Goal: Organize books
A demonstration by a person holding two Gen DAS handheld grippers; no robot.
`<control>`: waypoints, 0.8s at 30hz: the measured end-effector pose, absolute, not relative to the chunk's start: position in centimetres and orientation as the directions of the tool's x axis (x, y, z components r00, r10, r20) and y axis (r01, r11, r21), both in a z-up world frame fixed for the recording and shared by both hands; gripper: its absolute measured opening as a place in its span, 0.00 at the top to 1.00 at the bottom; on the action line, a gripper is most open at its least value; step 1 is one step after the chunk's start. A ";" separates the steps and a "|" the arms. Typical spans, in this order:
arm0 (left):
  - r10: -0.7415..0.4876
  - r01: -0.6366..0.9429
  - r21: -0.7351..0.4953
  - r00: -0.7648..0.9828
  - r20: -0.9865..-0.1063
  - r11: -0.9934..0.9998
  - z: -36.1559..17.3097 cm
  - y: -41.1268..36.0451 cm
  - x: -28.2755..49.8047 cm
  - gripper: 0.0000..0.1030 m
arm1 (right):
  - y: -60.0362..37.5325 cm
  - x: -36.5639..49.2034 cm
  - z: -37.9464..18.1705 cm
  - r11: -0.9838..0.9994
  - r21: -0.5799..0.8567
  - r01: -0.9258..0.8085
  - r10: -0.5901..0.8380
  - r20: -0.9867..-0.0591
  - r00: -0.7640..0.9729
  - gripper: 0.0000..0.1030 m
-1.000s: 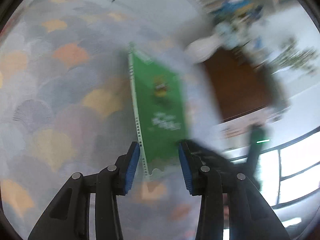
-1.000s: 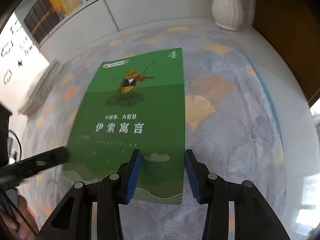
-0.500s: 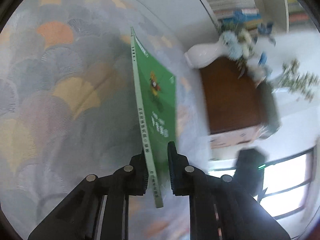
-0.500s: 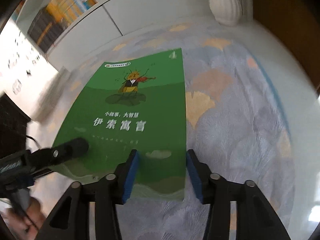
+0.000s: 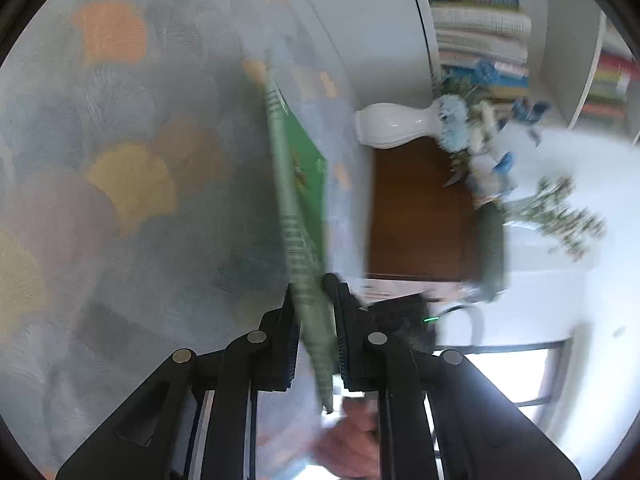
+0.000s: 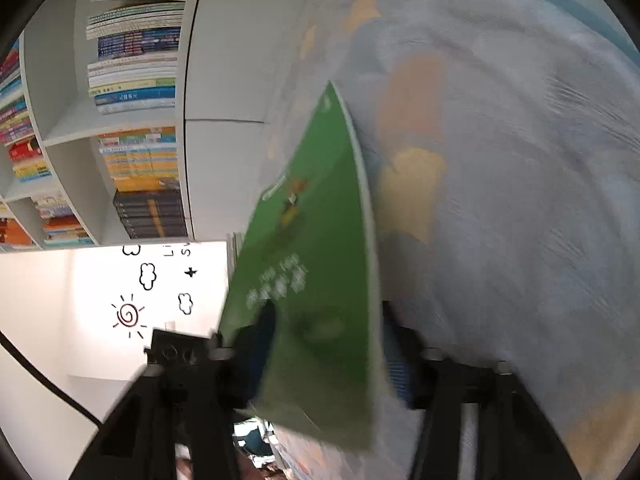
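Left gripper (image 5: 316,344) clamped on the spine end of the green book (image 5: 298,208), long axis running straight away from the jaws, lifted edge-on above the patterned cloth (image 5: 120,160). Right gripper (image 6: 328,340) closing around the same book's near edge; contact of its pads not clear through blur. Bookshelf (image 6: 136,80) beyond the cloth's far edge. Book's lower corner cut off.

left claw (image 5: 316,336): black arms | blue ribbed pads | silver pivot screws
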State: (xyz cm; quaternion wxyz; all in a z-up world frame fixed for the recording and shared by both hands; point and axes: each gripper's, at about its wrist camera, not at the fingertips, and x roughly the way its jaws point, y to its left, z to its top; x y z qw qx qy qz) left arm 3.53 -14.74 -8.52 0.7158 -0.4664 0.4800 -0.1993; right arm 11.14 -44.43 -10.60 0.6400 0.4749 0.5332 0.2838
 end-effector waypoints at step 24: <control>-0.507 0.073 -0.537 0.455 -0.732 0.841 0.3 -12.1 -2.6 0.82 | -31.6 3.1 4.2 0.831 0.302 -0.468 0.502 -0.768 0.398 0.75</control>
